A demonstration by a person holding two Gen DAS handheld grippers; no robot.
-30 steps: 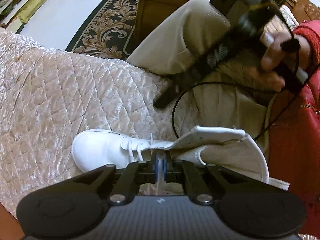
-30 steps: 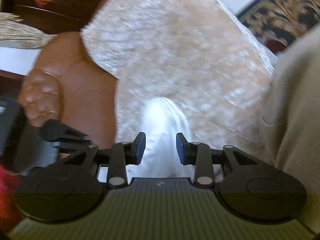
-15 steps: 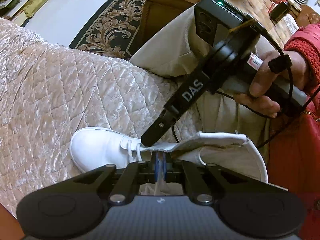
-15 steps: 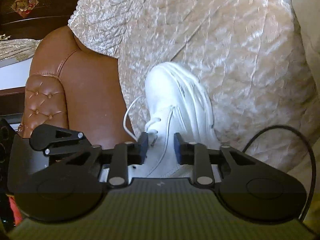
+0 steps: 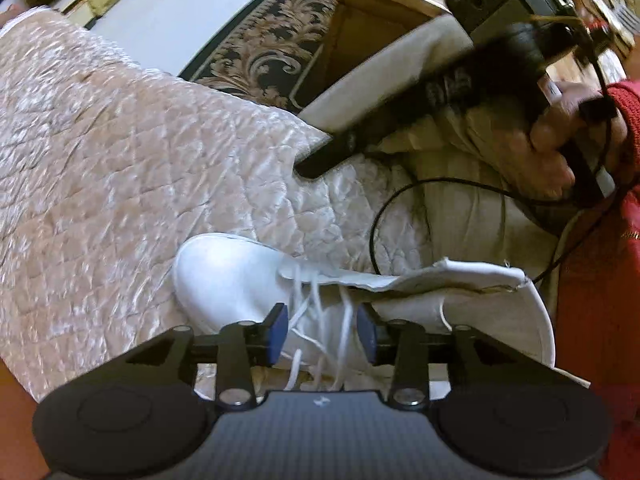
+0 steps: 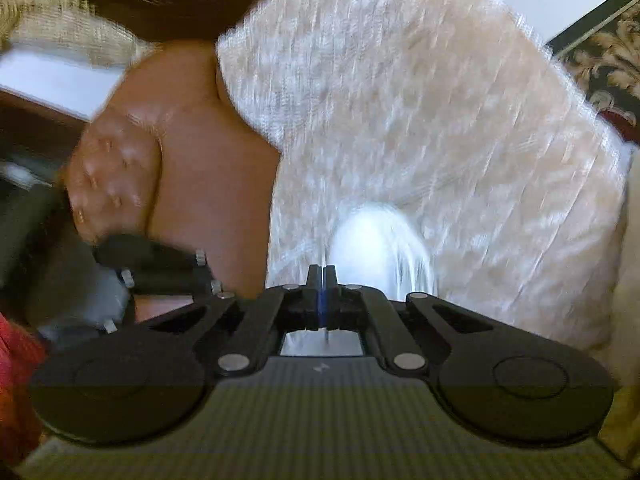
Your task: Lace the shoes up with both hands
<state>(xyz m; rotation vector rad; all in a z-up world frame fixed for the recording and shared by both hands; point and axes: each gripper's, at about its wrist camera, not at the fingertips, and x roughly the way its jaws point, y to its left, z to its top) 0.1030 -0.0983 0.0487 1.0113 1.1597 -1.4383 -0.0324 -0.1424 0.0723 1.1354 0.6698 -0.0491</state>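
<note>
A white shoe (image 5: 228, 276) lies on its side on a quilted cover, its tongue (image 5: 440, 276) folded out to the right. My left gripper (image 5: 322, 330) points down at the eyelet area. Its jaws are opening, and loose white laces (image 5: 316, 300) hang between the blue pads without being pressed. In the right wrist view my right gripper (image 6: 321, 276) is shut, with a thin white lace strand (image 6: 326, 336) running through its pads. The shoe (image 6: 372, 236) shows blurred just beyond it. The left wrist view shows the right gripper (image 5: 312, 168) held by a hand above the cover.
The quilted pink cover (image 5: 120, 160) drapes a brown leather armrest (image 6: 192, 184). A person's beige trouser leg (image 5: 460, 200) and a black cable (image 5: 384, 216) lie right of the shoe. A patterned rug (image 5: 264, 48) and a wooden table (image 5: 372, 12) stand beyond.
My left gripper's jaws have opened off the lace they pinched. The right gripper came down to the shoe's laces, shut on a strand and drew back up and away.
</note>
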